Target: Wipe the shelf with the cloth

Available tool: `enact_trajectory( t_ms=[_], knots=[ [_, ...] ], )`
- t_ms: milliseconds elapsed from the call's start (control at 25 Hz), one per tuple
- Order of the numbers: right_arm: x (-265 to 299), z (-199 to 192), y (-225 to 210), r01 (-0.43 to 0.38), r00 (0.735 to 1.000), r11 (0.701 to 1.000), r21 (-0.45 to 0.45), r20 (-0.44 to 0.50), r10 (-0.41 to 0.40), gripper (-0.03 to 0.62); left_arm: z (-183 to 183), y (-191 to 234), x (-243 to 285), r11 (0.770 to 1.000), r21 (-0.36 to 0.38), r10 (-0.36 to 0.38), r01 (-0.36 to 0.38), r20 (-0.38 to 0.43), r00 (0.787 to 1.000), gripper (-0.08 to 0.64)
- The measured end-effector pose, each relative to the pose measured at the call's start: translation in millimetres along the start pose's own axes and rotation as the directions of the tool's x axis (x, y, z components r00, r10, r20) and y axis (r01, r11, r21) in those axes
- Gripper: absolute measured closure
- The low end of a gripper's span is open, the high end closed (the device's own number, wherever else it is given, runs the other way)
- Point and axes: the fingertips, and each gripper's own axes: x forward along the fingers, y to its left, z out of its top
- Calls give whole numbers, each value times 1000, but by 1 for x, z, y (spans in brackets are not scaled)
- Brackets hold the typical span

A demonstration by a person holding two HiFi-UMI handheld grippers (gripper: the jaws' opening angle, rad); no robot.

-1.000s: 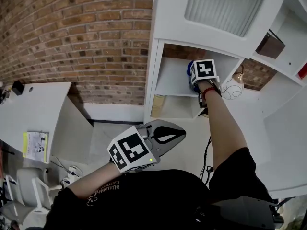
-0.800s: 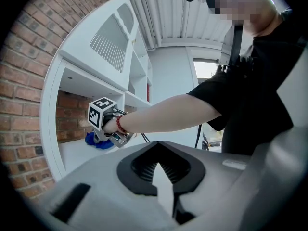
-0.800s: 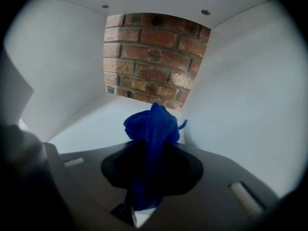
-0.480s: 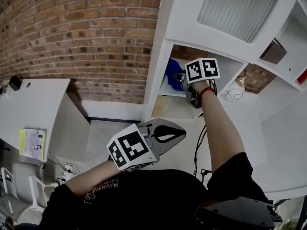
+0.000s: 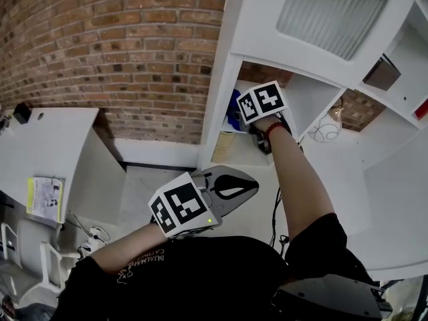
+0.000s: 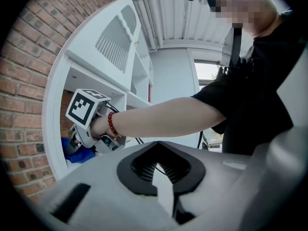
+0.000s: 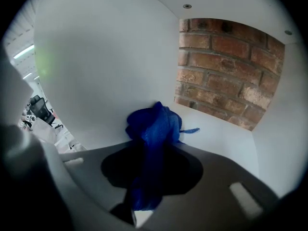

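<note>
The blue cloth [image 7: 153, 127] is bunched in my right gripper [image 7: 147, 182], which is shut on it. It presses against the left side wall of the white shelf compartment [image 7: 219, 136], whose back is brick. In the head view the right gripper's marker cube [image 5: 261, 102] sits at the compartment's left end, with a bit of cloth [image 5: 233, 108] showing beside it. My left gripper [image 5: 231, 187] hangs low in front of the body, shut with nothing in it. From the left gripper view I see the cloth [image 6: 79, 154] under the right gripper's cube [image 6: 86, 108].
Below the wiped shelf is another compartment holding a beige item [image 5: 221, 146]. A ribbed-glass cabinet door [image 5: 328, 12] is above. Cables [image 5: 326, 128] hang to the right. A brick wall [image 5: 120, 52] and a white desk [image 5: 47, 146] with a booklet [image 5: 44, 198] lie to the left.
My right gripper has slid the cloth leftward along the shelf, from its right part to the left wall. The left gripper has stayed where it was.
</note>
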Motion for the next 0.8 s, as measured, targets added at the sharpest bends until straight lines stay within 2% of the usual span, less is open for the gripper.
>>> enact_trajectory(
  t_ms=[400, 800],
  knots=[
    [-9, -9, -34, 81, 996, 993, 88, 20, -83, 483, 0, -6, 4, 1000, 3, 14, -14, -14, 1000, 561],
    [-33, -34, -79, 177, 983, 970, 166, 20, -183, 483, 0, -13, 11, 1000, 11, -2, 2, -19, 1000, 561]
  ],
)
